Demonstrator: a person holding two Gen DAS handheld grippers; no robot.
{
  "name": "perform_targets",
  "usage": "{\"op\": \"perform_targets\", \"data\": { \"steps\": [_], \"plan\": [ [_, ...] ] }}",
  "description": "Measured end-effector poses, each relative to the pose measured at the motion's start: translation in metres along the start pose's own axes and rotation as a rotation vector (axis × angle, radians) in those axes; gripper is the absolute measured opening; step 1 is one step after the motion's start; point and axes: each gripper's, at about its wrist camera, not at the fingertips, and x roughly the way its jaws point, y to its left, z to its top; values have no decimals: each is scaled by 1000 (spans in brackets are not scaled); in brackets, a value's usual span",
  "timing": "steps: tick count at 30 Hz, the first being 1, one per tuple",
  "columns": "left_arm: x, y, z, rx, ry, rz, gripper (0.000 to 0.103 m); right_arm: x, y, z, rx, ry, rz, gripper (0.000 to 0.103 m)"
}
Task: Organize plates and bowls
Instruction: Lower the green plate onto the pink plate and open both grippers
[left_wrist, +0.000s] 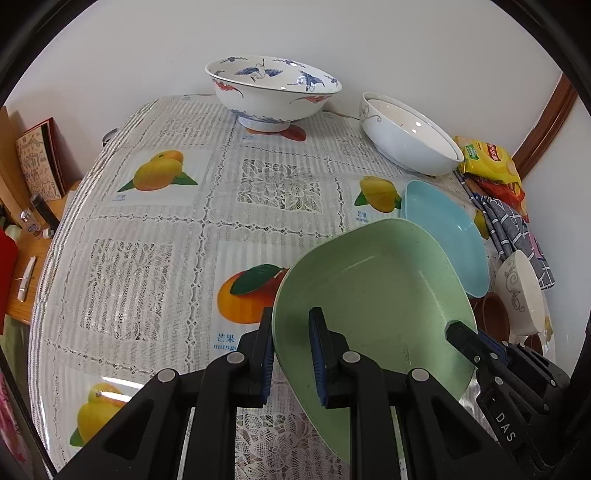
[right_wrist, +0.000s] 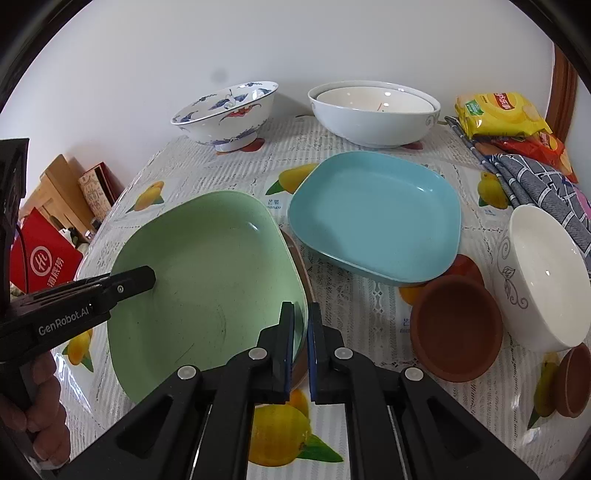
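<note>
1. Left wrist view: our left gripper (left_wrist: 291, 354) has its fingers narrow on the left rim of the green plate (left_wrist: 373, 295), one finger inside the plate and one outside.
2. Our right gripper (right_wrist: 301, 350) holds the right rim of this same plate in the same manner, so the plate is carried between both hands, low over the bench (left_wrist: 155, 229); whether it touches the cloth, we cannot tell.
3. To do this step well, we should keep both grips level and move together, so the plate does not twist out. We judge the blue plate (right_wrist: 373, 214) just beside it is a good place to stack it.
4. We should lift enough to pass its near rim, then lower slowly.
5. Only the right wrist view shows clearly the brown bowl (right_wrist: 456, 328) and a brown edge under the green plate.
6. Only the left wrist view shows how much the plate is tilted.
7. Both views show the crane bowl (left_wrist: 273, 92) and nested white bowls (right_wrist: 375, 114) at the far side.
</note>
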Motion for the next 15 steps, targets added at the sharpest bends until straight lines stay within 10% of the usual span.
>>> {"op": "perform_targets", "data": {
  "steps": [15],
  "plan": [
    [-33, -10, -7, 24, -42, 28, 36, -32, -10, -14, 8, -21, -10, 33]
  ]
}}
